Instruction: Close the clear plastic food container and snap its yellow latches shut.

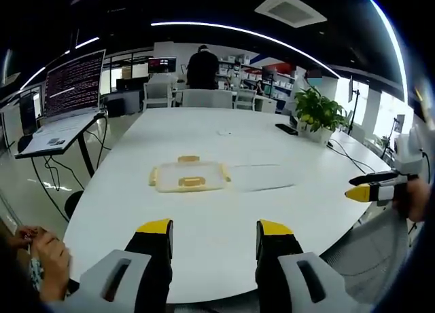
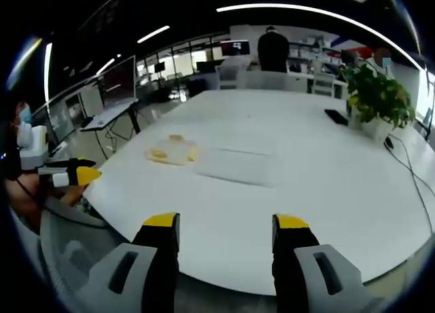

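The clear container point(image 1: 189, 176) with yellow latches point(image 1: 192, 182) lies on the white table point(image 1: 224, 225), well apart from both grippers. Left gripper point(image 1: 215, 233) and right gripper point(image 2: 226, 228): jaws spread, empty. Potted plant point(image 1: 318, 113), phone point(image 1: 286, 129) and laptop point(image 1: 71, 89) stand clear of the container.

We see a smooth, matt white table point(image 1: 224, 218), the clear plastic container point(image 1: 189, 176) on it with opaque yellow latches point(image 1: 192, 182). Our left gripper point(image 1: 214, 233) and right gripper point(image 2: 226, 226) show matt black jaws, yellow-tipped, on grey plastic. The floor point(image 1: 41, 184) looks glossy.
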### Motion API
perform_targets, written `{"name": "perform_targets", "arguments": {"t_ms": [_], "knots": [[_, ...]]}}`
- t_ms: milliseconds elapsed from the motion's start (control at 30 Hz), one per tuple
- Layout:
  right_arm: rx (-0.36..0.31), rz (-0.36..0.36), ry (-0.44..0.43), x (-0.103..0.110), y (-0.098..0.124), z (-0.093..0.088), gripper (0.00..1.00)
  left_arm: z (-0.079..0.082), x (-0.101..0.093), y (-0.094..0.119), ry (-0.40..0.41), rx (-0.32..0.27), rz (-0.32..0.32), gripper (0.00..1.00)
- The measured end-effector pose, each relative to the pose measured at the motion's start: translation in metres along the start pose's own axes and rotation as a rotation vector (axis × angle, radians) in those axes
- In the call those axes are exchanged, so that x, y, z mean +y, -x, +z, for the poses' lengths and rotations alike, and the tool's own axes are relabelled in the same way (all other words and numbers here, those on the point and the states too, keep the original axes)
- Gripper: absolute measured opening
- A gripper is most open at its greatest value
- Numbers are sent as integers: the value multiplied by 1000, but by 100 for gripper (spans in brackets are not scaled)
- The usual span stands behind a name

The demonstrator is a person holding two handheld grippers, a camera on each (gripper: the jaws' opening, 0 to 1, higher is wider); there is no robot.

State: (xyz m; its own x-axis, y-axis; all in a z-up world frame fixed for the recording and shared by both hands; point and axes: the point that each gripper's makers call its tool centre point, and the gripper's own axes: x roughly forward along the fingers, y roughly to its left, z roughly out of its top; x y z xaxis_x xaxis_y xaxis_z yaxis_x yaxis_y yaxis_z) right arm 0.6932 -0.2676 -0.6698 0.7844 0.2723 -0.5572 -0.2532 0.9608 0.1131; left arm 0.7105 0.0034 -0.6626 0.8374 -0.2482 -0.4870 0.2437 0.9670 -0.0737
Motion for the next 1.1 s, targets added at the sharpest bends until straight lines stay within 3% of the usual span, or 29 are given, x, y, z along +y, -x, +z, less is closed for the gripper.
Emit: {"name": "perform_targets", "arguments": {"t_ms": [1100], "knots": [[12, -11, -6, -3, -1, -2, 51, -2, -4, 0, -5, 12, -22, 43]]}}
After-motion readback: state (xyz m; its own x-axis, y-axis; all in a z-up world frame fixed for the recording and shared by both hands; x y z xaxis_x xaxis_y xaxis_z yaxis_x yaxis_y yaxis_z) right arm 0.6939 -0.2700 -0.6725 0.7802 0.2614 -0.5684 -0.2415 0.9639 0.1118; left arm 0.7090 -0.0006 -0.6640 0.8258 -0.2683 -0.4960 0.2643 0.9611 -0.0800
